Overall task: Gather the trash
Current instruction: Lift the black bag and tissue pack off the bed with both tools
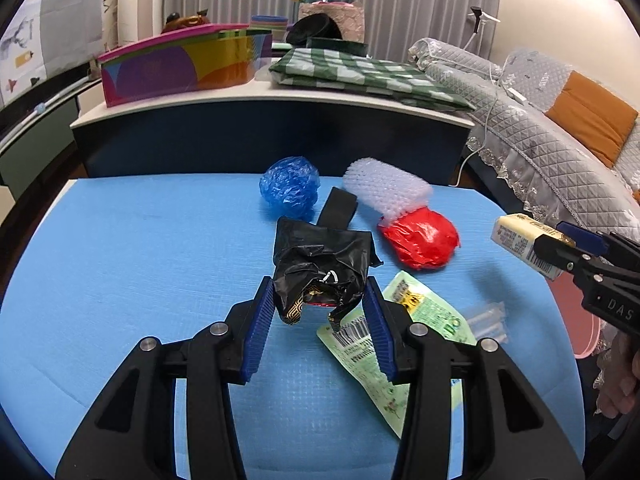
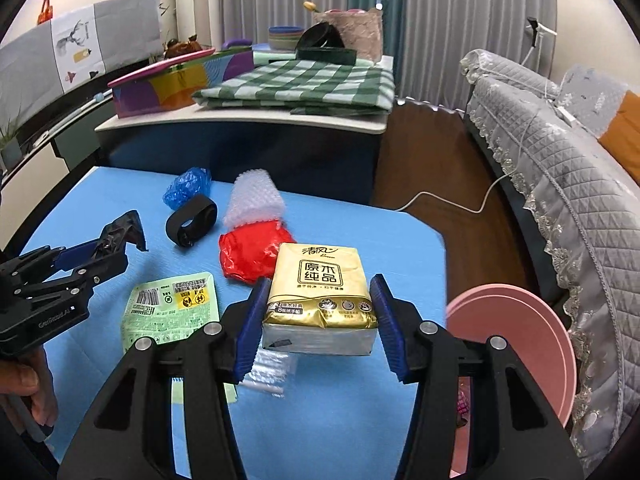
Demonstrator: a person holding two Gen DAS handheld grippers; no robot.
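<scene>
Left wrist view: left gripper (image 1: pixel 320 312) is clamping a crumpled black bag (image 1: pixel 320 264); right gripper (image 2: pixel 316 320) is gripping a tissue pack (image 2: pixel 320 292) beside the pink bin (image 2: pixel 516 344). Blue bag (image 1: pixel 290 188), red bag (image 1: pixel 420 240), bubble wrap (image 1: pixel 386 186), green wrapper (image 2: pixel 172 308) are waiting on the table (image 1: pixel 140 260).

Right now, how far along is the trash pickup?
Done: can't confirm anything binned; the pink bin interior is mostly hidden. In hand: left tool grips the black bag, right tool grips the tissue pack. Left on the table: blue wad, bubble wrap, red bag, green wrapper, black band.
</scene>
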